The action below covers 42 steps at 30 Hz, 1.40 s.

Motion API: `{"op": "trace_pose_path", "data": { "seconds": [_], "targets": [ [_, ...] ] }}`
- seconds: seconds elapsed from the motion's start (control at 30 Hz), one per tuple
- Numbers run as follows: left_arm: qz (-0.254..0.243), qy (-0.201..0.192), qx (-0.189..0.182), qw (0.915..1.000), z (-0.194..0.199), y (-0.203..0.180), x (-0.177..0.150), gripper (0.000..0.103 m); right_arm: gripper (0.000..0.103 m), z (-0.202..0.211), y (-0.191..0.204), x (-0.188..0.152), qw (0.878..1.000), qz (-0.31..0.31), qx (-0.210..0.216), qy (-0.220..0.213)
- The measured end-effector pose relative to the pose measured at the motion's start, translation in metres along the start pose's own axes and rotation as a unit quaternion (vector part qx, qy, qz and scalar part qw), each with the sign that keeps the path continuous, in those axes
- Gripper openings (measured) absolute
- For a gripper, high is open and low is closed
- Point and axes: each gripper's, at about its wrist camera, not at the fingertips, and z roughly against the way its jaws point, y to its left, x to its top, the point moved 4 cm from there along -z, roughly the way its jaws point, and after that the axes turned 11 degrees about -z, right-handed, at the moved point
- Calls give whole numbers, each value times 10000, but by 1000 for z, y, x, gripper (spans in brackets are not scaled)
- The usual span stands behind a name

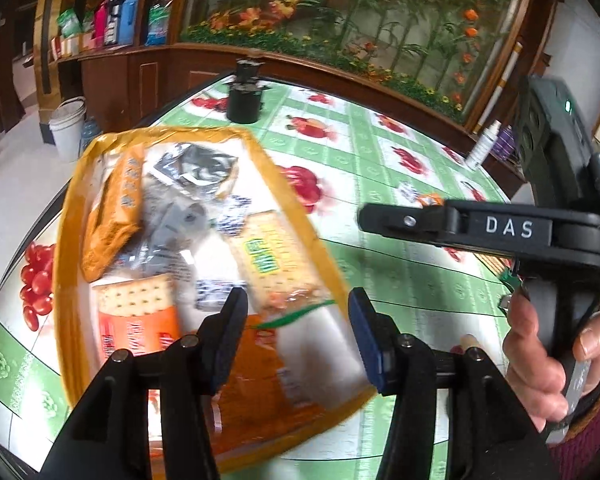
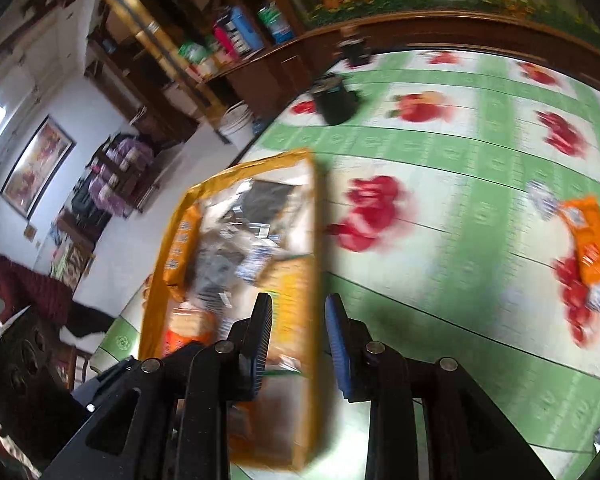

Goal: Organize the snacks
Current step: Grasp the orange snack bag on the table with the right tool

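A yellow-rimmed tray (image 1: 66, 240) holds several snack packets: cracker packs, an orange packet and small silver and blue-white sachets. It also shows in the right wrist view (image 2: 160, 272). My left gripper (image 1: 298, 334) is open and empty, just above the tray's near end. My right gripper (image 2: 298, 338) is open and empty over the tray's right rim; in the left wrist view it (image 1: 384, 220) reaches in from the right. An orange snack packet (image 2: 592, 240) and a small blue-white sachet (image 2: 540, 198) lie loose on the fruit-print tablecloth (image 2: 440, 216) to the right.
A black pot (image 1: 244, 102) stands at the table's far edge, with another black object (image 1: 247, 68) behind it. A white bottle (image 1: 484, 146) is at the far right. A wooden cabinet (image 1: 112, 80) and a white bucket (image 1: 68, 128) stand beyond the table.
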Motion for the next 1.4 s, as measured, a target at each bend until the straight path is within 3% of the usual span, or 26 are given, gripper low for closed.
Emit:
{"op": "trace_pose_path", "data": {
  "seconds": [0.17, 0.3, 0.4, 0.53, 0.67, 0.97, 1.1, 1.23, 1.4],
  "targets": [
    [-382, 13, -209, 9991, -6, -43, -1, 52, 30, 37, -58, -3, 9982, -510, -72, -321],
    [-929, 221, -480, 9943, -24, -89, -14, 52, 31, 63, -112, 17, 9903, -1038, -560, -734],
    [-1230, 355, -575, 9901, -33, -112, -22, 52, 67, 78, -153, 42, 9799, -1481, -950, -941],
    [-1429, 455, -650, 9866, -38, -126, -27, 52, 66, 77, -183, 73, 9708, -1357, -1726, -970],
    [-1340, 473, -627, 9879, -40, -117, -26, 52, 66, 58, -185, 91, 9764, -1070, -1768, -621],
    [-1160, 464, -630, 9902, -39, -104, -24, 52, 66, 12, -180, 90, 9694, -206, -2447, 13],
    [-1186, 470, -635, 9898, -39, -105, -24, 52, 64, 5, -180, 87, 9644, -86, -2645, -20],
    [-1173, 444, -637, 9901, -38, -103, -24, 52, 51, 7, -177, 85, 9651, -167, -2611, -149],
    [-1088, 437, -619, 9912, -37, -98, -21, 52, 48, 2, -150, 64, 9703, 167, -2412, -38]
  ]
}}
